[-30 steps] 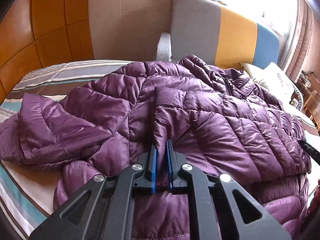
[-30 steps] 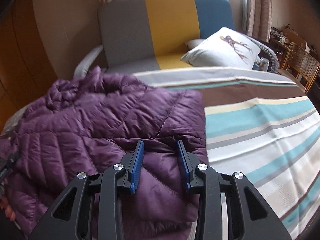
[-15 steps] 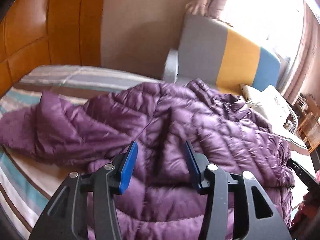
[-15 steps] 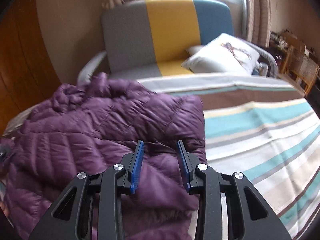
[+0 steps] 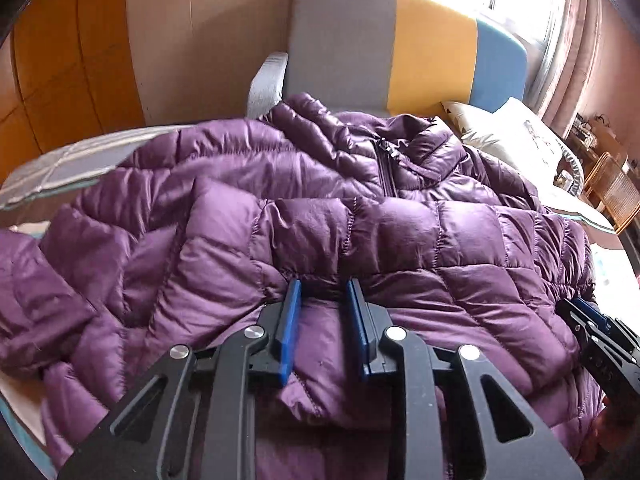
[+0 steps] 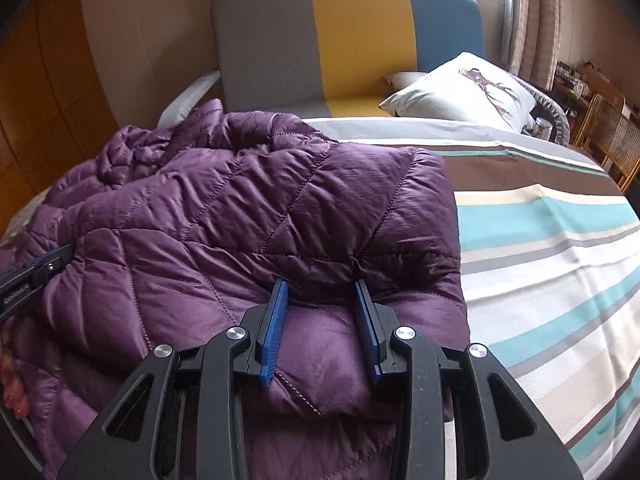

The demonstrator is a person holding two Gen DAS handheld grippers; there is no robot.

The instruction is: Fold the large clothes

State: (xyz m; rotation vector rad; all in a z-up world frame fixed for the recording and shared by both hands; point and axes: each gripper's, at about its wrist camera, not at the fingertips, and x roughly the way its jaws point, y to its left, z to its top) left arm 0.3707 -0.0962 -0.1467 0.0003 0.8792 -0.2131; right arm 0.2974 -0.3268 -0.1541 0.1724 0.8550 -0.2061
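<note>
A purple quilted down jacket (image 5: 360, 200) lies spread on the striped bed (image 6: 540, 240), with its near edge doubled over into a thick fold. My left gripper (image 5: 322, 284) straddles that fold; its jaws are closing and the puffy fabric bunches against both blue pads. Further right along the same fold, at the jacket's right edge, my right gripper (image 6: 320, 282) is shut on the jacket (image 6: 240, 208), fabric puckering at its tips. Each gripper shows at the edge of the other's view: the right gripper (image 5: 592, 320), the left gripper (image 6: 36, 268). The zip and collar (image 5: 400, 152) face up at the far side.
A grey, yellow and blue sofa (image 6: 340, 32) stands beyond the bed's far edge, with a white pillow (image 6: 460, 92) on it. A wicker chair (image 6: 612, 136) is at the far right. Orange wall panels (image 5: 60, 60) rise on the left. Bare striped sheet lies right of the jacket.
The left gripper let go of a thin fold, opened wide, shifted along the jacket and now closes on a thicker folded edge. The right gripper kept its grip and barely moved.
</note>
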